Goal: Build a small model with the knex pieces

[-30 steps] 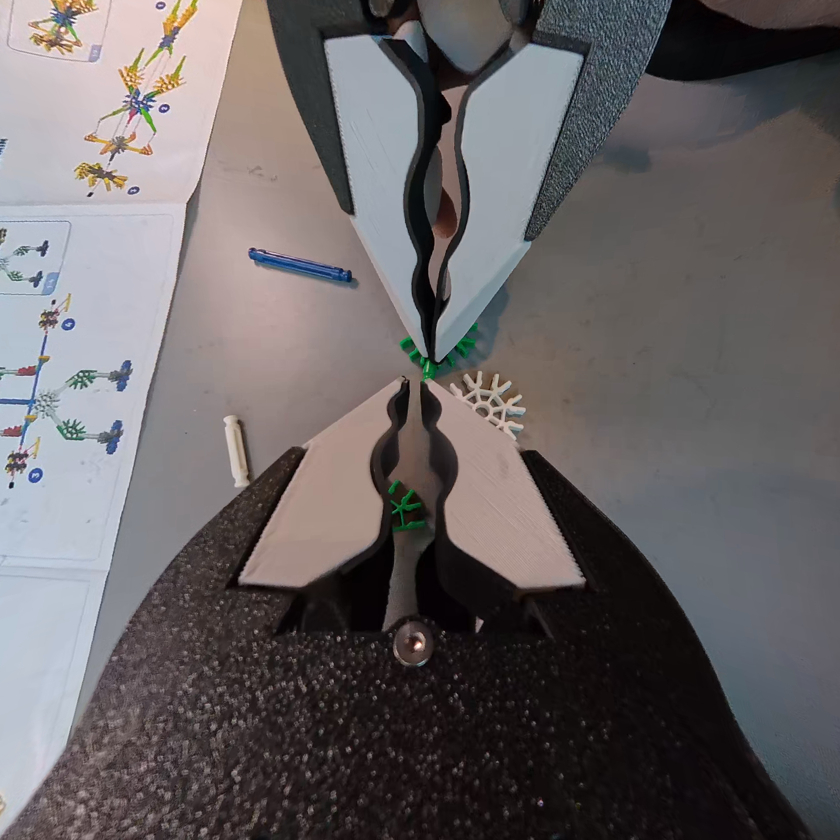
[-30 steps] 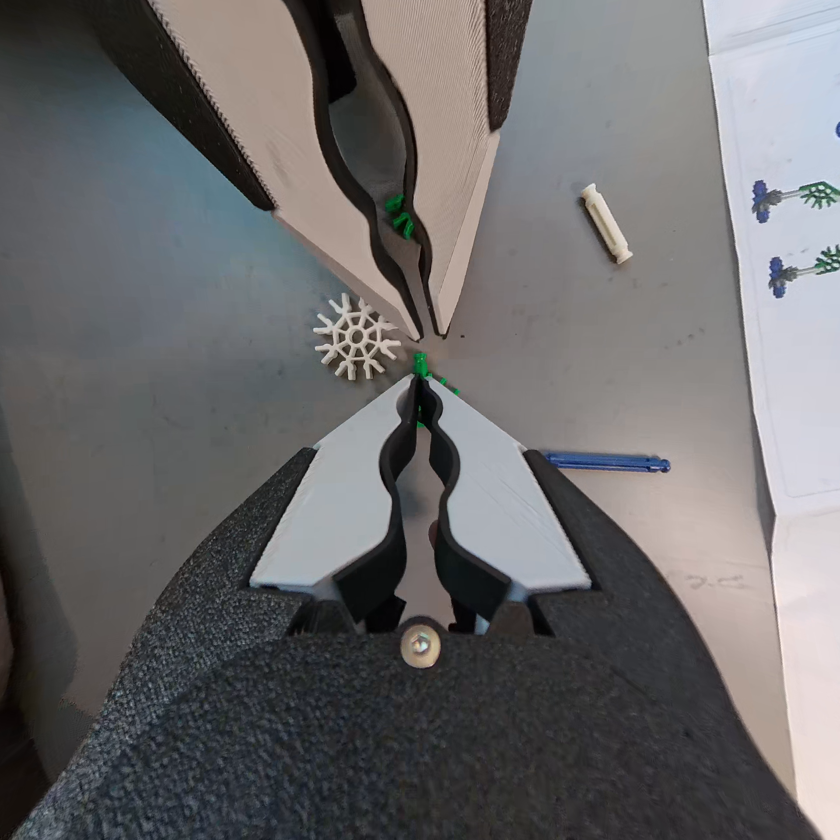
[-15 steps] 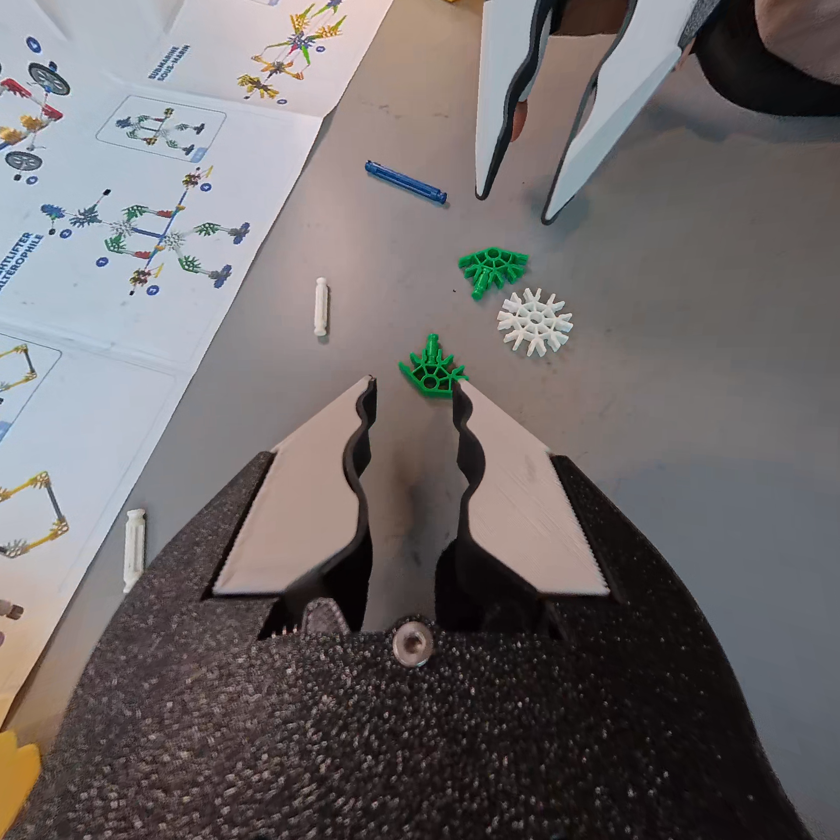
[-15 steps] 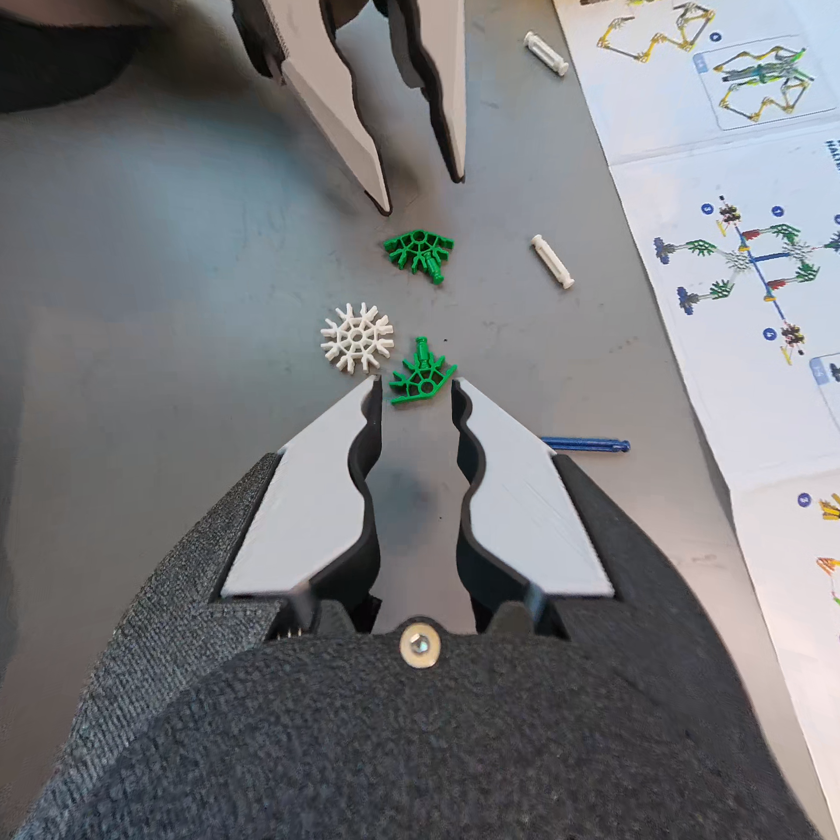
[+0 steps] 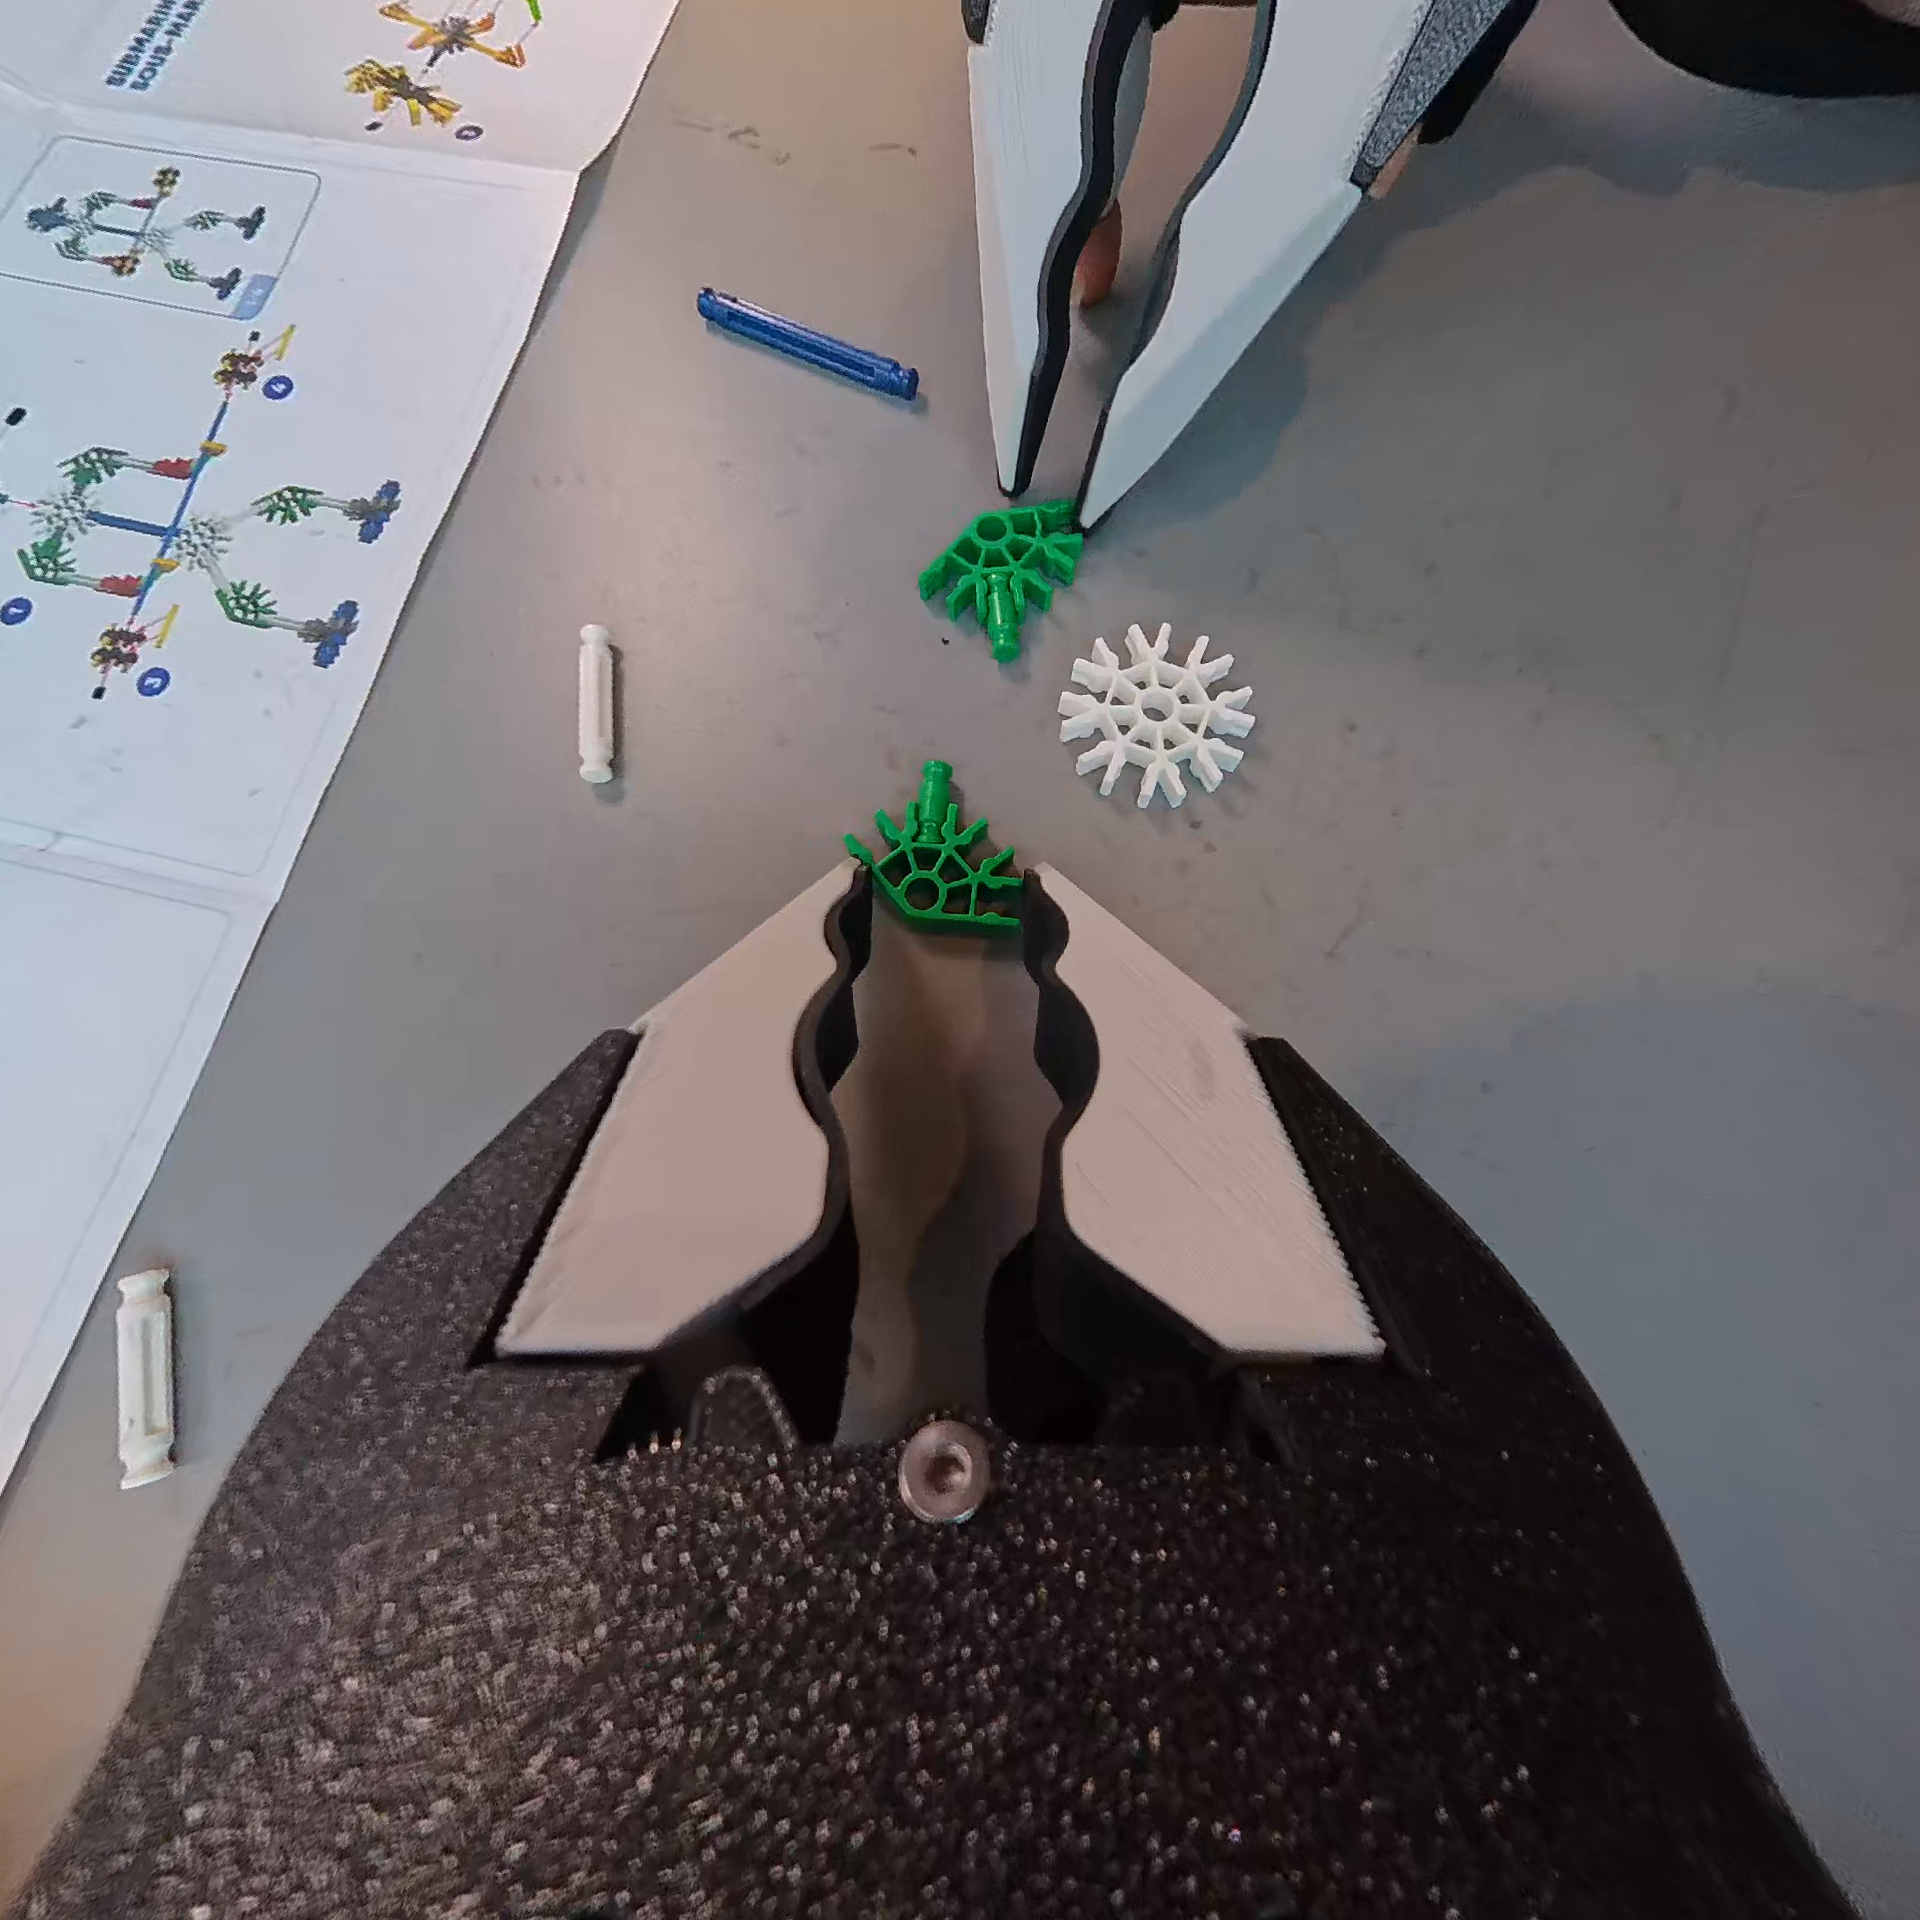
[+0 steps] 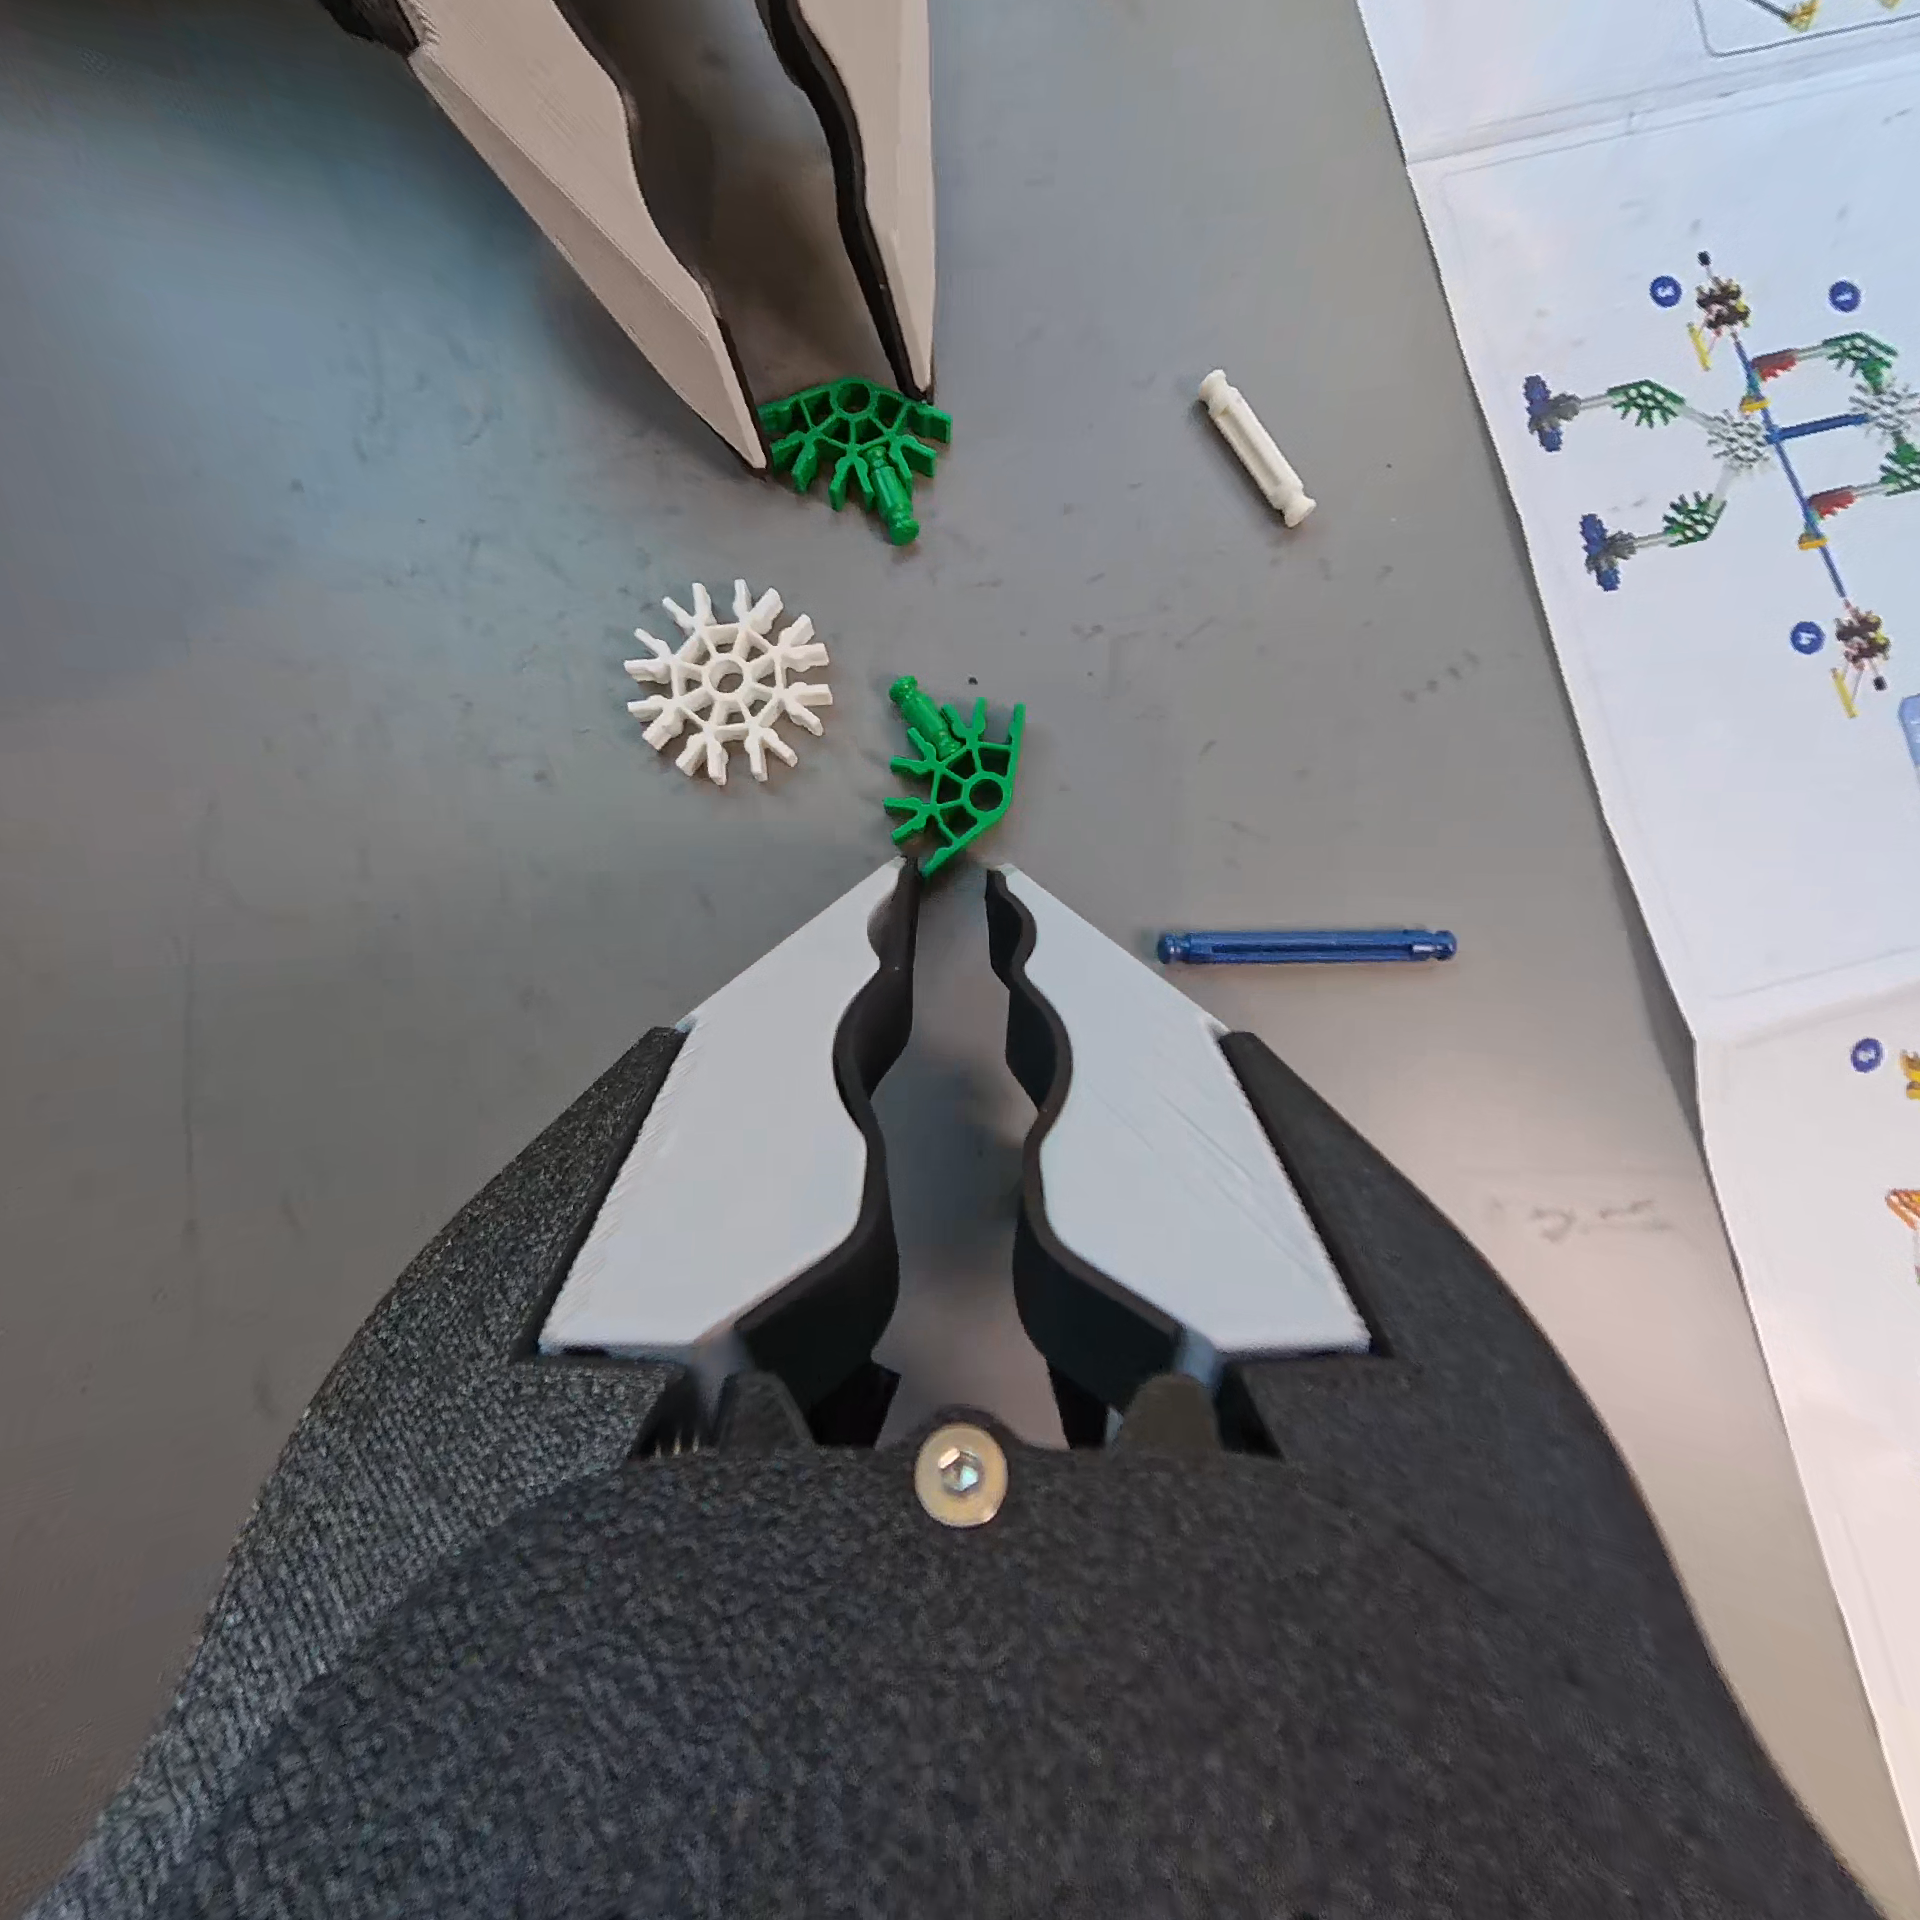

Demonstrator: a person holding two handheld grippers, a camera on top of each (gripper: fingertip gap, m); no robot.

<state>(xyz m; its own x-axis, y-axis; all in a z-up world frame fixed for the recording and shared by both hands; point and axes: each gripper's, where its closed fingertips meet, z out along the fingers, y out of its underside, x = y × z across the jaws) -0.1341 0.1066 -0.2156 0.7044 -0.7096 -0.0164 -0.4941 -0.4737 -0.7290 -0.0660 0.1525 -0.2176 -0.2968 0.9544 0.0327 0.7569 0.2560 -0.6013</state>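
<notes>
Grippers face each other across a grey tabletop [image 5: 1558,831], tip toward tip, with small plastic construction-toy parts scattered between them.

Left gripper [image 5: 943,883]: jaws parted. A green fan-shaped connector [image 5: 935,878] with a short green peg snapped into it lies flat right at the tips, its two corners touching or all but touching the inner edge of each finger. The peg points away from the gripper. In the right wrist view this same piece [image 6: 852,442] sits across the far gripper's tips. Whether it is pinched or only bracketed cannot be told; it rests on the table.

Right gripper [image 6: 943,871]: jaws parted, gap narrower than the left's. A second green fan connector with peg [image 6: 956,784] lies just ahead of the tips, one corner reaching into the mouth between them, the rest outside. In the left wrist view the far finger touches that piece [image 5: 997,566] at its edge.

White snowflake-shaped connector [image 5: 1155,714] lies flat between the two green pieces, off to one side, touching neither.

Blue rod [image 6: 1306,945] lies just beside the right gripper's finger. Short white rod [image 5: 595,701] lies well apart from both grippers, toward the paper. A second white rod [image 5: 145,1377] lies at the paper's edge.

Printed instruction sheet [image 5: 260,520] with coloured model diagrams lies along the table's side.
</notes>
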